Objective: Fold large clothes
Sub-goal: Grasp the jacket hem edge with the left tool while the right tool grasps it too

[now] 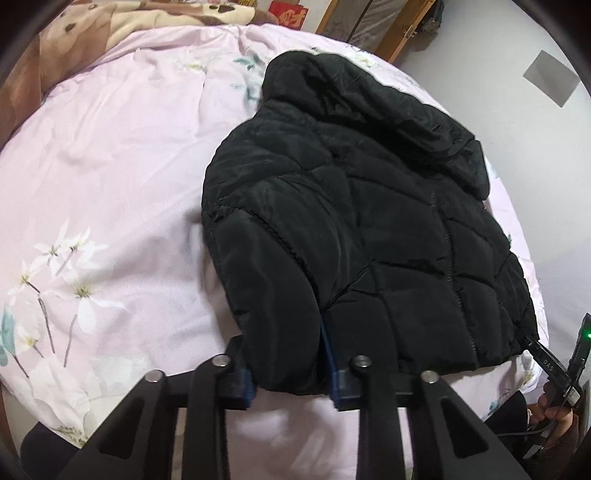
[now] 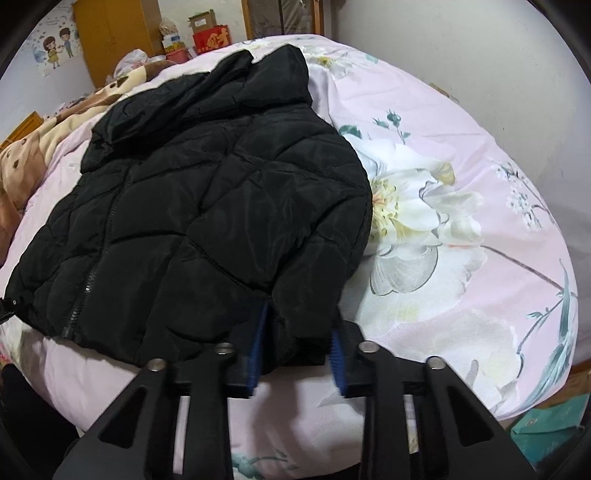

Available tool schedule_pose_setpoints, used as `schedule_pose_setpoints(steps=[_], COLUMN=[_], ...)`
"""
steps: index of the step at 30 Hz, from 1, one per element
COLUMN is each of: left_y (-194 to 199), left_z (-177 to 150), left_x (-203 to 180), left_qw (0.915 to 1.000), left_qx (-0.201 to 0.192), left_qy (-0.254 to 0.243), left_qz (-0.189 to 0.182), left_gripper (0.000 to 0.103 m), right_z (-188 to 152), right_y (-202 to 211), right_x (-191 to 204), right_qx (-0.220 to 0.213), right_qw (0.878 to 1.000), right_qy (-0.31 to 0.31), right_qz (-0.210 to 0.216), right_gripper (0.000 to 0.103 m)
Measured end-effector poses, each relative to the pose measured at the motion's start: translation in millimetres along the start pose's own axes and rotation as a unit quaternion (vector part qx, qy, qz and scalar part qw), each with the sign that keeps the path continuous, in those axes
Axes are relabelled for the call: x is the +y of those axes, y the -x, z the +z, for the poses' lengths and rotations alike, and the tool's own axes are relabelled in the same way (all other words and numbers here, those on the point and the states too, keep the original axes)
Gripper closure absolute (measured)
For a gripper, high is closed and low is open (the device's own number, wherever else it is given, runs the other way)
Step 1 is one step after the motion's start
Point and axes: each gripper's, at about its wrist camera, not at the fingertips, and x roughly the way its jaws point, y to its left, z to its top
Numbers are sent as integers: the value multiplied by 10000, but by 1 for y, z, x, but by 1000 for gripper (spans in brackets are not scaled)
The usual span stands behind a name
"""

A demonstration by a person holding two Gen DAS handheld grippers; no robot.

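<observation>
A black quilted hooded jacket (image 1: 369, 229) lies front-up on a pink floral bed sheet (image 1: 110, 166), zip closed, hood toward the far end. My left gripper (image 1: 291, 373) is shut on the cuff of the jacket's left-side sleeve (image 1: 273, 295), which lies along the jacket's edge. In the right wrist view the jacket (image 2: 203, 192) fills the left half. My right gripper (image 2: 297, 354) is shut on the cuff of the other sleeve (image 2: 306, 280) at the hem. The right gripper also shows in the left wrist view (image 1: 557, 369) at the far right edge.
A brown and cream blanket (image 1: 110, 26) is bunched at the head of the bed. A wooden wardrobe (image 2: 114, 37) and boxes (image 2: 207, 33) stand beyond it. A grey wall (image 2: 461, 55) runs along the bed's right side. A teal box (image 2: 550, 424) lies on the floor.
</observation>
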Motion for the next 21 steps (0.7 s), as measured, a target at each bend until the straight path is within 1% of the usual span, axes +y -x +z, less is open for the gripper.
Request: schedule_pose_setpoints(steps=[2, 4, 7, 10, 17, 21], left_y=[6, 16, 32, 42, 62, 76], left_z=[2, 3, 4, 3, -9, -10], left_x=[-3, -6, -8, -10, -7, -5], left_qw=[10000, 9999, 9995, 9993, 9990, 9988], left_qx=[-58, -132, -272, -312, -268, -250], left_qy=[-34, -49, -48, -67, -150, -157], left_qz=[-10, -59, -156, -218, -326, -403], left_gripper=[80, 80, 81, 82, 82, 82], right_z=[1, 2, 4, 3, -6, -9], right_y=[7, 17, 32, 49, 87, 107], right_x=[0, 0, 1, 2, -1, -6], right_qx=[-87, -179, -289, -400, -594, -662], right_qw=[9999, 9997, 9994, 9989, 9977, 9969], right_qy=[-44, -67, -18, 39, 65, 48], right_qz=[57, 138, 189, 228, 333, 424], right_gripper=[85, 87, 88, 88, 89, 89])
